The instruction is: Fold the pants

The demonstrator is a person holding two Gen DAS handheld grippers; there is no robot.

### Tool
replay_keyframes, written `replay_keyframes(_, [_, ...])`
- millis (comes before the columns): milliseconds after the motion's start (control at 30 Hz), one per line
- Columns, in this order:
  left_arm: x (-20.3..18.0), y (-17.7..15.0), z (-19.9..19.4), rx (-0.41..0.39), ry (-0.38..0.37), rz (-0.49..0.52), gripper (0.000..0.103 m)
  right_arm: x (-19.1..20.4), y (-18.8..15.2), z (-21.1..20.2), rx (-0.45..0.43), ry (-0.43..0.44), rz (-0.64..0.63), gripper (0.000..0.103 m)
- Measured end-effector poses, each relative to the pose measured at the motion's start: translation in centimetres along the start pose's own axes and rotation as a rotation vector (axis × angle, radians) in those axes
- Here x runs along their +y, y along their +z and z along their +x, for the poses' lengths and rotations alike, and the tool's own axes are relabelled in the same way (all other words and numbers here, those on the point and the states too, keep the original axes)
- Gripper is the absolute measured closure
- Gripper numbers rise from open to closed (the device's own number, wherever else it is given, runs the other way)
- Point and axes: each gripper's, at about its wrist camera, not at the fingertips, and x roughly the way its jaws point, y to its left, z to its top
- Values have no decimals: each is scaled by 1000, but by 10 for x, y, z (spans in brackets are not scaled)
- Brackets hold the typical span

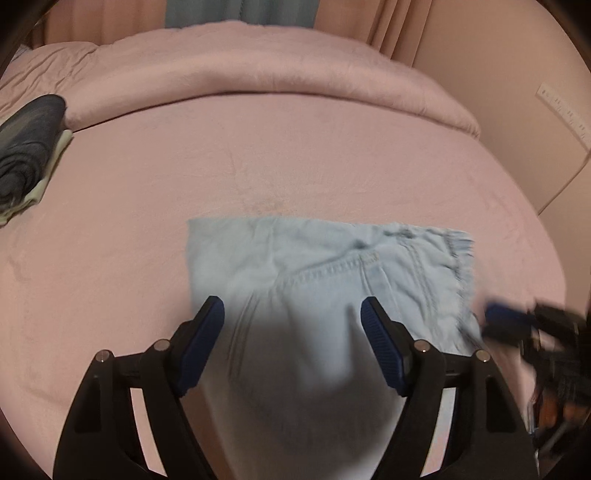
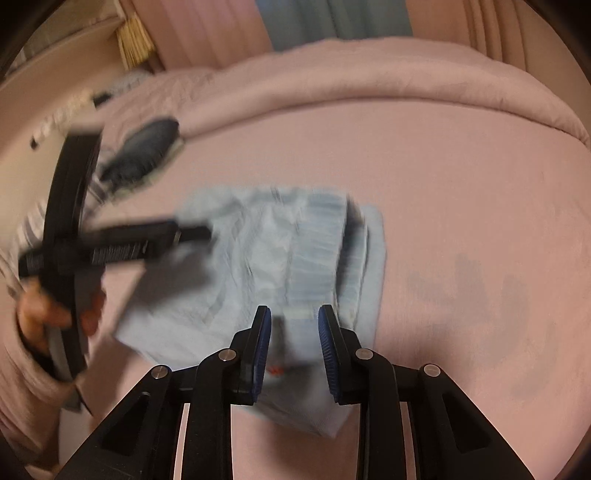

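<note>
Light blue pants (image 1: 325,273), folded into a compact rectangle, lie on the pink bed (image 1: 258,155), toward its near side. Frayed hem edge at the rectangle's right side in the left wrist view; a stitched seam runs across the top layer.

Left tool (image 1: 291,314): fingers spread wide, nothing between the blue pads (image 1: 207,332). It hangs over the near left part of the pants; a dark shadow falls on the cloth between the fingers. Whether the fingertips touch the fabric cannot be told.

Right tool (image 2: 294,321): jaws parted with a narrower gap, over the near edge of the pants. Cloth shows between the pads but is not pinched. Right wrist view is motion-blurred.

From the right wrist view, the left tool shows at far left as a black body, with the person's hand (image 2: 44,314) wrapped round its grip. From the left wrist view, the right tool shows blurred at the right edge, just beside the frayed hem.

Dark folded clothes (image 1: 26,147) sit on a pale garment at the far left of the bed, well apart from the pants. A rolled pink quilt (image 1: 258,70) runs along the far side. Curtains (image 2: 332,18) behind.
</note>
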Motion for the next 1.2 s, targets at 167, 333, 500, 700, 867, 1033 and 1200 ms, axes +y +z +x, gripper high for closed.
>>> replay_keyframes(167, [12,-40,-26,-4,-41,-46,35,8,31,5,-53,-28,-30,74])
replay_keyframes(333, [17,-75,-21,40,-18,-74,50,15,40,39,21,-82,-53,74])
replay_keyframes(500, [30,-90,-17,61,-123,-203,55,-3,39,56,123,-66,62,74])
replay_keyframes(700, [37,-98,-21,67,-219,-289,67,25,64,47,90,120,42,63])
replay_keyframes(867, [34,-102,-18,68,-244,-323,69,75,97,94,129,193,-43,59])
replay_keyframes(1033, [35,-106,-22,69,-217,-300,71,122,102,156,272,30,-248,62])
replay_keyframes(1200, [31,-107,-27,69,-178,-269,71,127,104,175,276,-69,-272,63])
